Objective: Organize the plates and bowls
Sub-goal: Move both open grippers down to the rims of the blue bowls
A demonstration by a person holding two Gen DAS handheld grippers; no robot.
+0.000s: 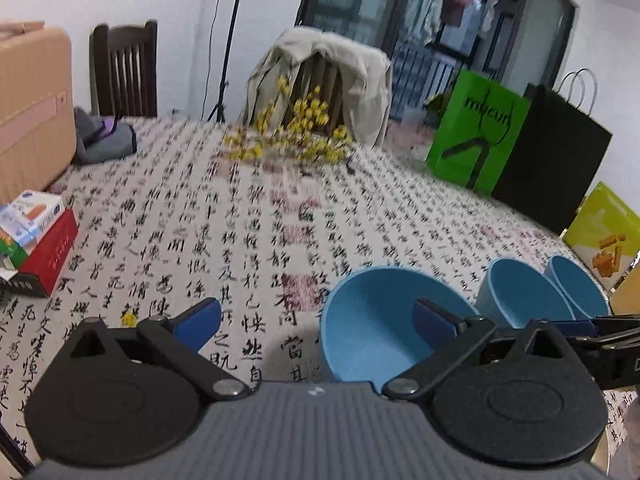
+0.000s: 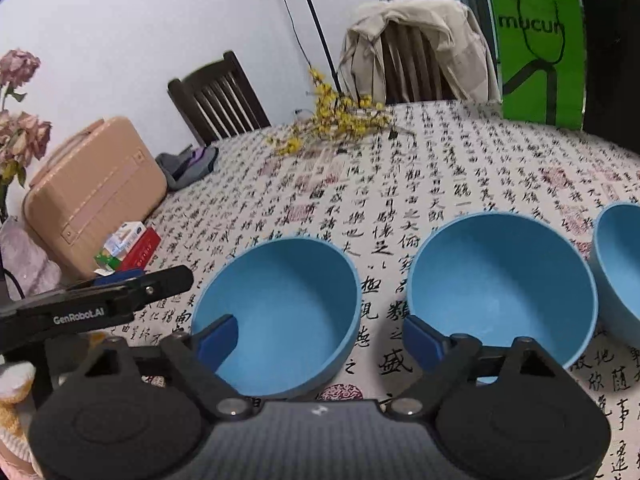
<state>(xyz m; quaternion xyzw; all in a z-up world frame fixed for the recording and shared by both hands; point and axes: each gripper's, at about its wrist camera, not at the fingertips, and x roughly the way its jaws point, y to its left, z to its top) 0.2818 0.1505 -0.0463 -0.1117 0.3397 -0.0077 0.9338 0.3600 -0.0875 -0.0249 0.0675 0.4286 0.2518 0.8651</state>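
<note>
Three blue bowls stand upright in a row on a table covered by a calligraphy-print tablecloth (image 2: 440, 184). In the right wrist view, the left bowl (image 2: 280, 312) sits at lower centre, the middle bowl (image 2: 500, 284) to its right with a strip of cloth between them, and the third bowl (image 2: 620, 264) is cut off at the right edge.

The right gripper (image 2: 324, 340) has its jaws spread and grips nothing; its left blue pad (image 2: 218, 342) shows in front of the left bowl's inside, its right pad (image 2: 422, 342) in front of the middle bowl's near rim. Whether either pad touches a bowl cannot be told.

In the left wrist view, the left gripper (image 1: 316, 320) is also spread wide and empty, its right pad (image 1: 434, 320) showing against the nearest bowl's interior.

A spray of yellow flowers (image 1: 292, 128) lies at the table's far side, a peach suitcase (image 2: 96, 192) at the left, and a green paper bag (image 1: 476, 132) at the upper right.
</note>
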